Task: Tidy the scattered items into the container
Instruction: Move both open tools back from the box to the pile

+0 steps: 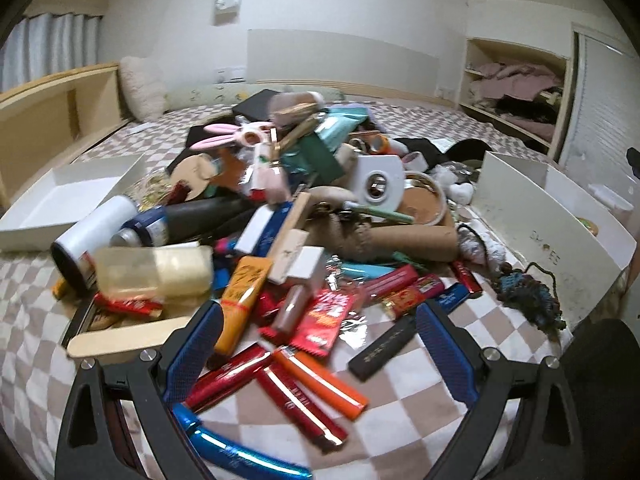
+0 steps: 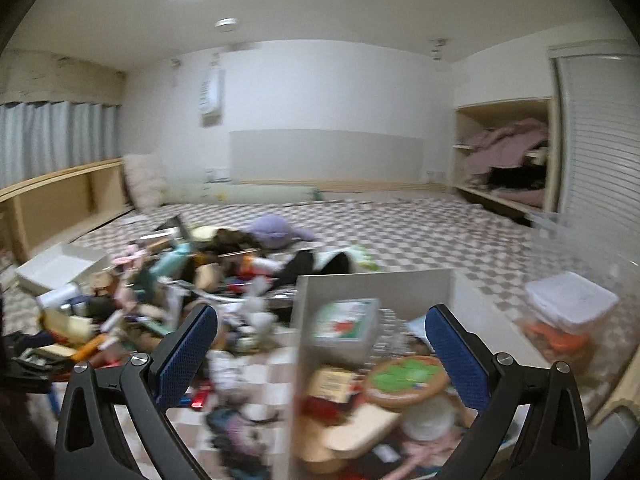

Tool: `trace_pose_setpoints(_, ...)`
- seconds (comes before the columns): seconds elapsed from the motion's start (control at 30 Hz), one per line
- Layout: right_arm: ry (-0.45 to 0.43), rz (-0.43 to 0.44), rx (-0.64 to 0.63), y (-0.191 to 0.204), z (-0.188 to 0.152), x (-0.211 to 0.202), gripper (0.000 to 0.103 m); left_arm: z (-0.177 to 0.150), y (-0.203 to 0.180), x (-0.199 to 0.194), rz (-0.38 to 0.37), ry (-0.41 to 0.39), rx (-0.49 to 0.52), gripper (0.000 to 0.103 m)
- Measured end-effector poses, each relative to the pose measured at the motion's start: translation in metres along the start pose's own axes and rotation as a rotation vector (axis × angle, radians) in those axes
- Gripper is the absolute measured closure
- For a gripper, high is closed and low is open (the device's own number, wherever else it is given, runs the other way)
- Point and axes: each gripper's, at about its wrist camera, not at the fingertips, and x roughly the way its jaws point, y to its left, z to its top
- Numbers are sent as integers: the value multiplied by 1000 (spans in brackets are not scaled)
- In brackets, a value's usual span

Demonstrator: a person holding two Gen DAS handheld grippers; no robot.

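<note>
Spread, empty jaws of the left gripper point(image 1: 320, 340) are held over red packets point(image 1: 326, 320) at lower centre; one must be closed on. Right gripper point(image 2: 320, 340), likewise spread and empty, is held above the white container point(image 2: 376, 280), lower right.

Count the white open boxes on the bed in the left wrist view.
2: a shallow white tray at the pile's left edge, and a taller white box at its right. Clutter may hide others.
</note>
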Motion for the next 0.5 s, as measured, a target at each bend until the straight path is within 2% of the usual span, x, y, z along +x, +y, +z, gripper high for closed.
trace_pose_setpoints(0.27,79,155,-70,78,-1,24,0,-15,20,-10,62,-7,-22,5)
trace_pose_setpoints(0.5,208,240,-59,128,-28,64,0,-30,31,-10,17,34,-102,5)
